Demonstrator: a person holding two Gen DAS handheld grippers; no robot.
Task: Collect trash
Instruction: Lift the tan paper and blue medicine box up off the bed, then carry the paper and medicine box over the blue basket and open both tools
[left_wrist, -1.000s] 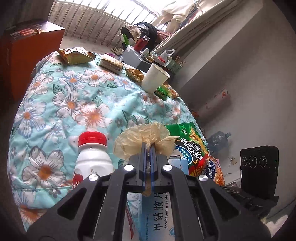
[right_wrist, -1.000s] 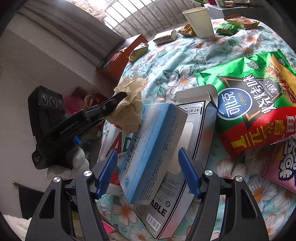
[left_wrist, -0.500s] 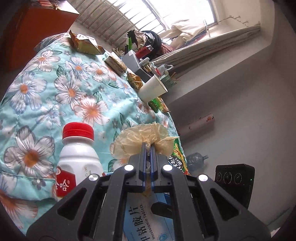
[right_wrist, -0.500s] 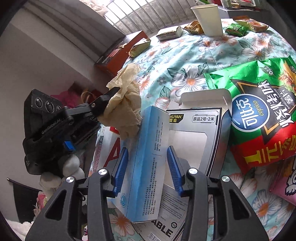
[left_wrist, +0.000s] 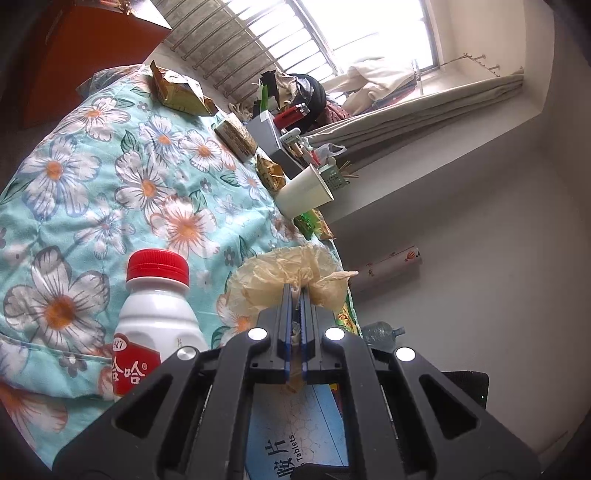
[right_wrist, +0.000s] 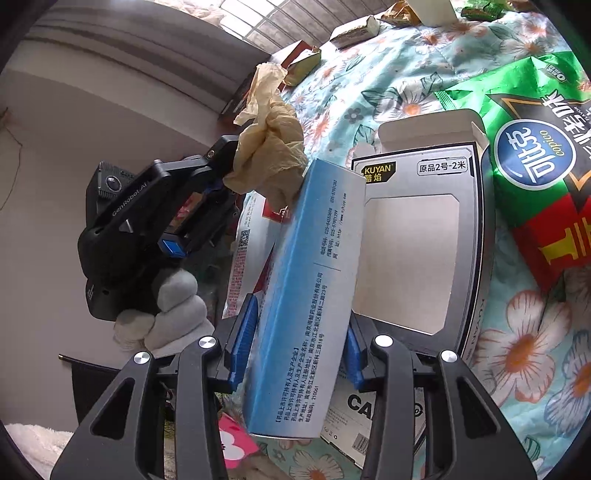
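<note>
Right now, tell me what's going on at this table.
A person is collecting trash with two handheld tools. The left tool is shut on a crumpled tissue. The right tool is shut on a blue box, tilted above a grey carton. A bottle, chip bag and cup sit on the floral cloth.

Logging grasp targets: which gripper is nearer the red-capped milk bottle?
Left. The left gripper, shut on crumpled tissue, hangs just beside the bottle. The right gripper clamps the blue medicine box farther off.
</note>
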